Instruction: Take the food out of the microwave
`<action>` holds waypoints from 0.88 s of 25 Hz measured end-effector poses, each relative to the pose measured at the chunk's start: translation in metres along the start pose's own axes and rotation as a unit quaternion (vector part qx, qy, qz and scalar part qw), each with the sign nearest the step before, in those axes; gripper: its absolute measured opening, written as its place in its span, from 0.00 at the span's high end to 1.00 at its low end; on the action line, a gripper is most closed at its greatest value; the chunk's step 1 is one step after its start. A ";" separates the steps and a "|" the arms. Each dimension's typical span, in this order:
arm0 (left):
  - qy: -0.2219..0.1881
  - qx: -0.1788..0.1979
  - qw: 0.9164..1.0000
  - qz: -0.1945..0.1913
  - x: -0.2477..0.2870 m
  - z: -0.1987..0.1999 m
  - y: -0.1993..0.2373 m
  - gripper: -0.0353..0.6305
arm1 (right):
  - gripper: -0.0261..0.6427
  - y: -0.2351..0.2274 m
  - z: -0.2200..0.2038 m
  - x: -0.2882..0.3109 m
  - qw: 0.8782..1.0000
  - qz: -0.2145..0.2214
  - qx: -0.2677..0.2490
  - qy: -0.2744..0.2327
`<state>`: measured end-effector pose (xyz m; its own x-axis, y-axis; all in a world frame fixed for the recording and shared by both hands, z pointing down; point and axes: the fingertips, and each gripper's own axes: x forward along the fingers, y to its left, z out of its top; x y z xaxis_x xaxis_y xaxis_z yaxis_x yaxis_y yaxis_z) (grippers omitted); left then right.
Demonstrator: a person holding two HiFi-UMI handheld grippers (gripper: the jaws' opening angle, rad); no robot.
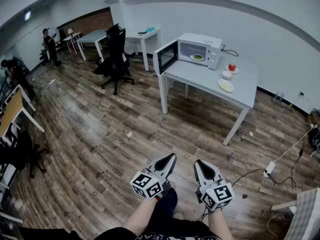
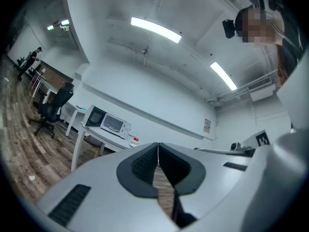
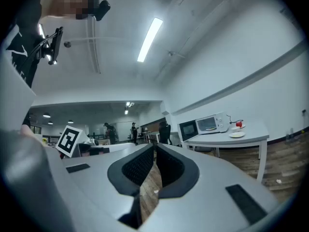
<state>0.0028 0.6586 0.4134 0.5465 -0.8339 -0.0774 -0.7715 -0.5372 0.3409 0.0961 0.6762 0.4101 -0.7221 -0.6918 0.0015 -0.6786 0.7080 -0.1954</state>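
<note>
Standing well back from the worktop [image 1: 220, 76], the person is holding both grippers low and level over the wooden floor [image 1: 100, 134] in the head view. The left gripper [image 1: 172, 156] and the right gripper [image 1: 198, 162] are sitting side by side, each narrowing to a point. The microwave [image 1: 200, 48] is standing at the far left end of the worktop with its door [image 1: 166, 56] swung open. The plate of food [image 1: 198, 57] is resting inside the cavity. A red fruit [image 1: 232, 67] in a small bowl and a second plate [image 1: 226, 85] are lying to the right of the microwave. A black office chair [image 1: 116, 59] is standing to the left of the worktop.

In the left gripper view, the jaws are pressing together at their tips and gripping nothing. The microwave is showing small and far off at the left, well apart from the jaws.

In the right gripper view, the jaws are likewise meeting at the tips with nothing between them. The microwave is appearing at the right, its door open, far beyond the jaws.
</note>
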 end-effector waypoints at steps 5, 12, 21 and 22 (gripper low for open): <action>0.000 -0.002 1.000 -0.008 0.053 -0.008 0.027 0.93 | 0.90 -0.035 0.006 0.044 1.000 0.004 -0.031 0.004; 0.018 0.033 0.999 -0.036 0.135 0.002 0.065 0.93 | 0.90 -0.100 0.013 0.102 0.999 -0.027 -0.039 0.022; 0.025 0.018 0.998 -0.050 0.212 0.023 0.138 0.93 | 0.90 -0.161 0.018 0.188 0.999 -0.040 -0.024 0.026; 0.026 0.016 0.998 -0.050 0.219 0.024 0.147 0.93 | 0.90 -0.167 0.018 0.197 0.999 -0.041 -0.021 0.026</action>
<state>0.0013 0.3939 0.4244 0.6364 -0.7689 -0.0614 -0.7217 -0.6216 0.3046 0.0699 0.4195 0.4256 -0.6685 -0.7406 0.0679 -0.7406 0.6547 -0.1510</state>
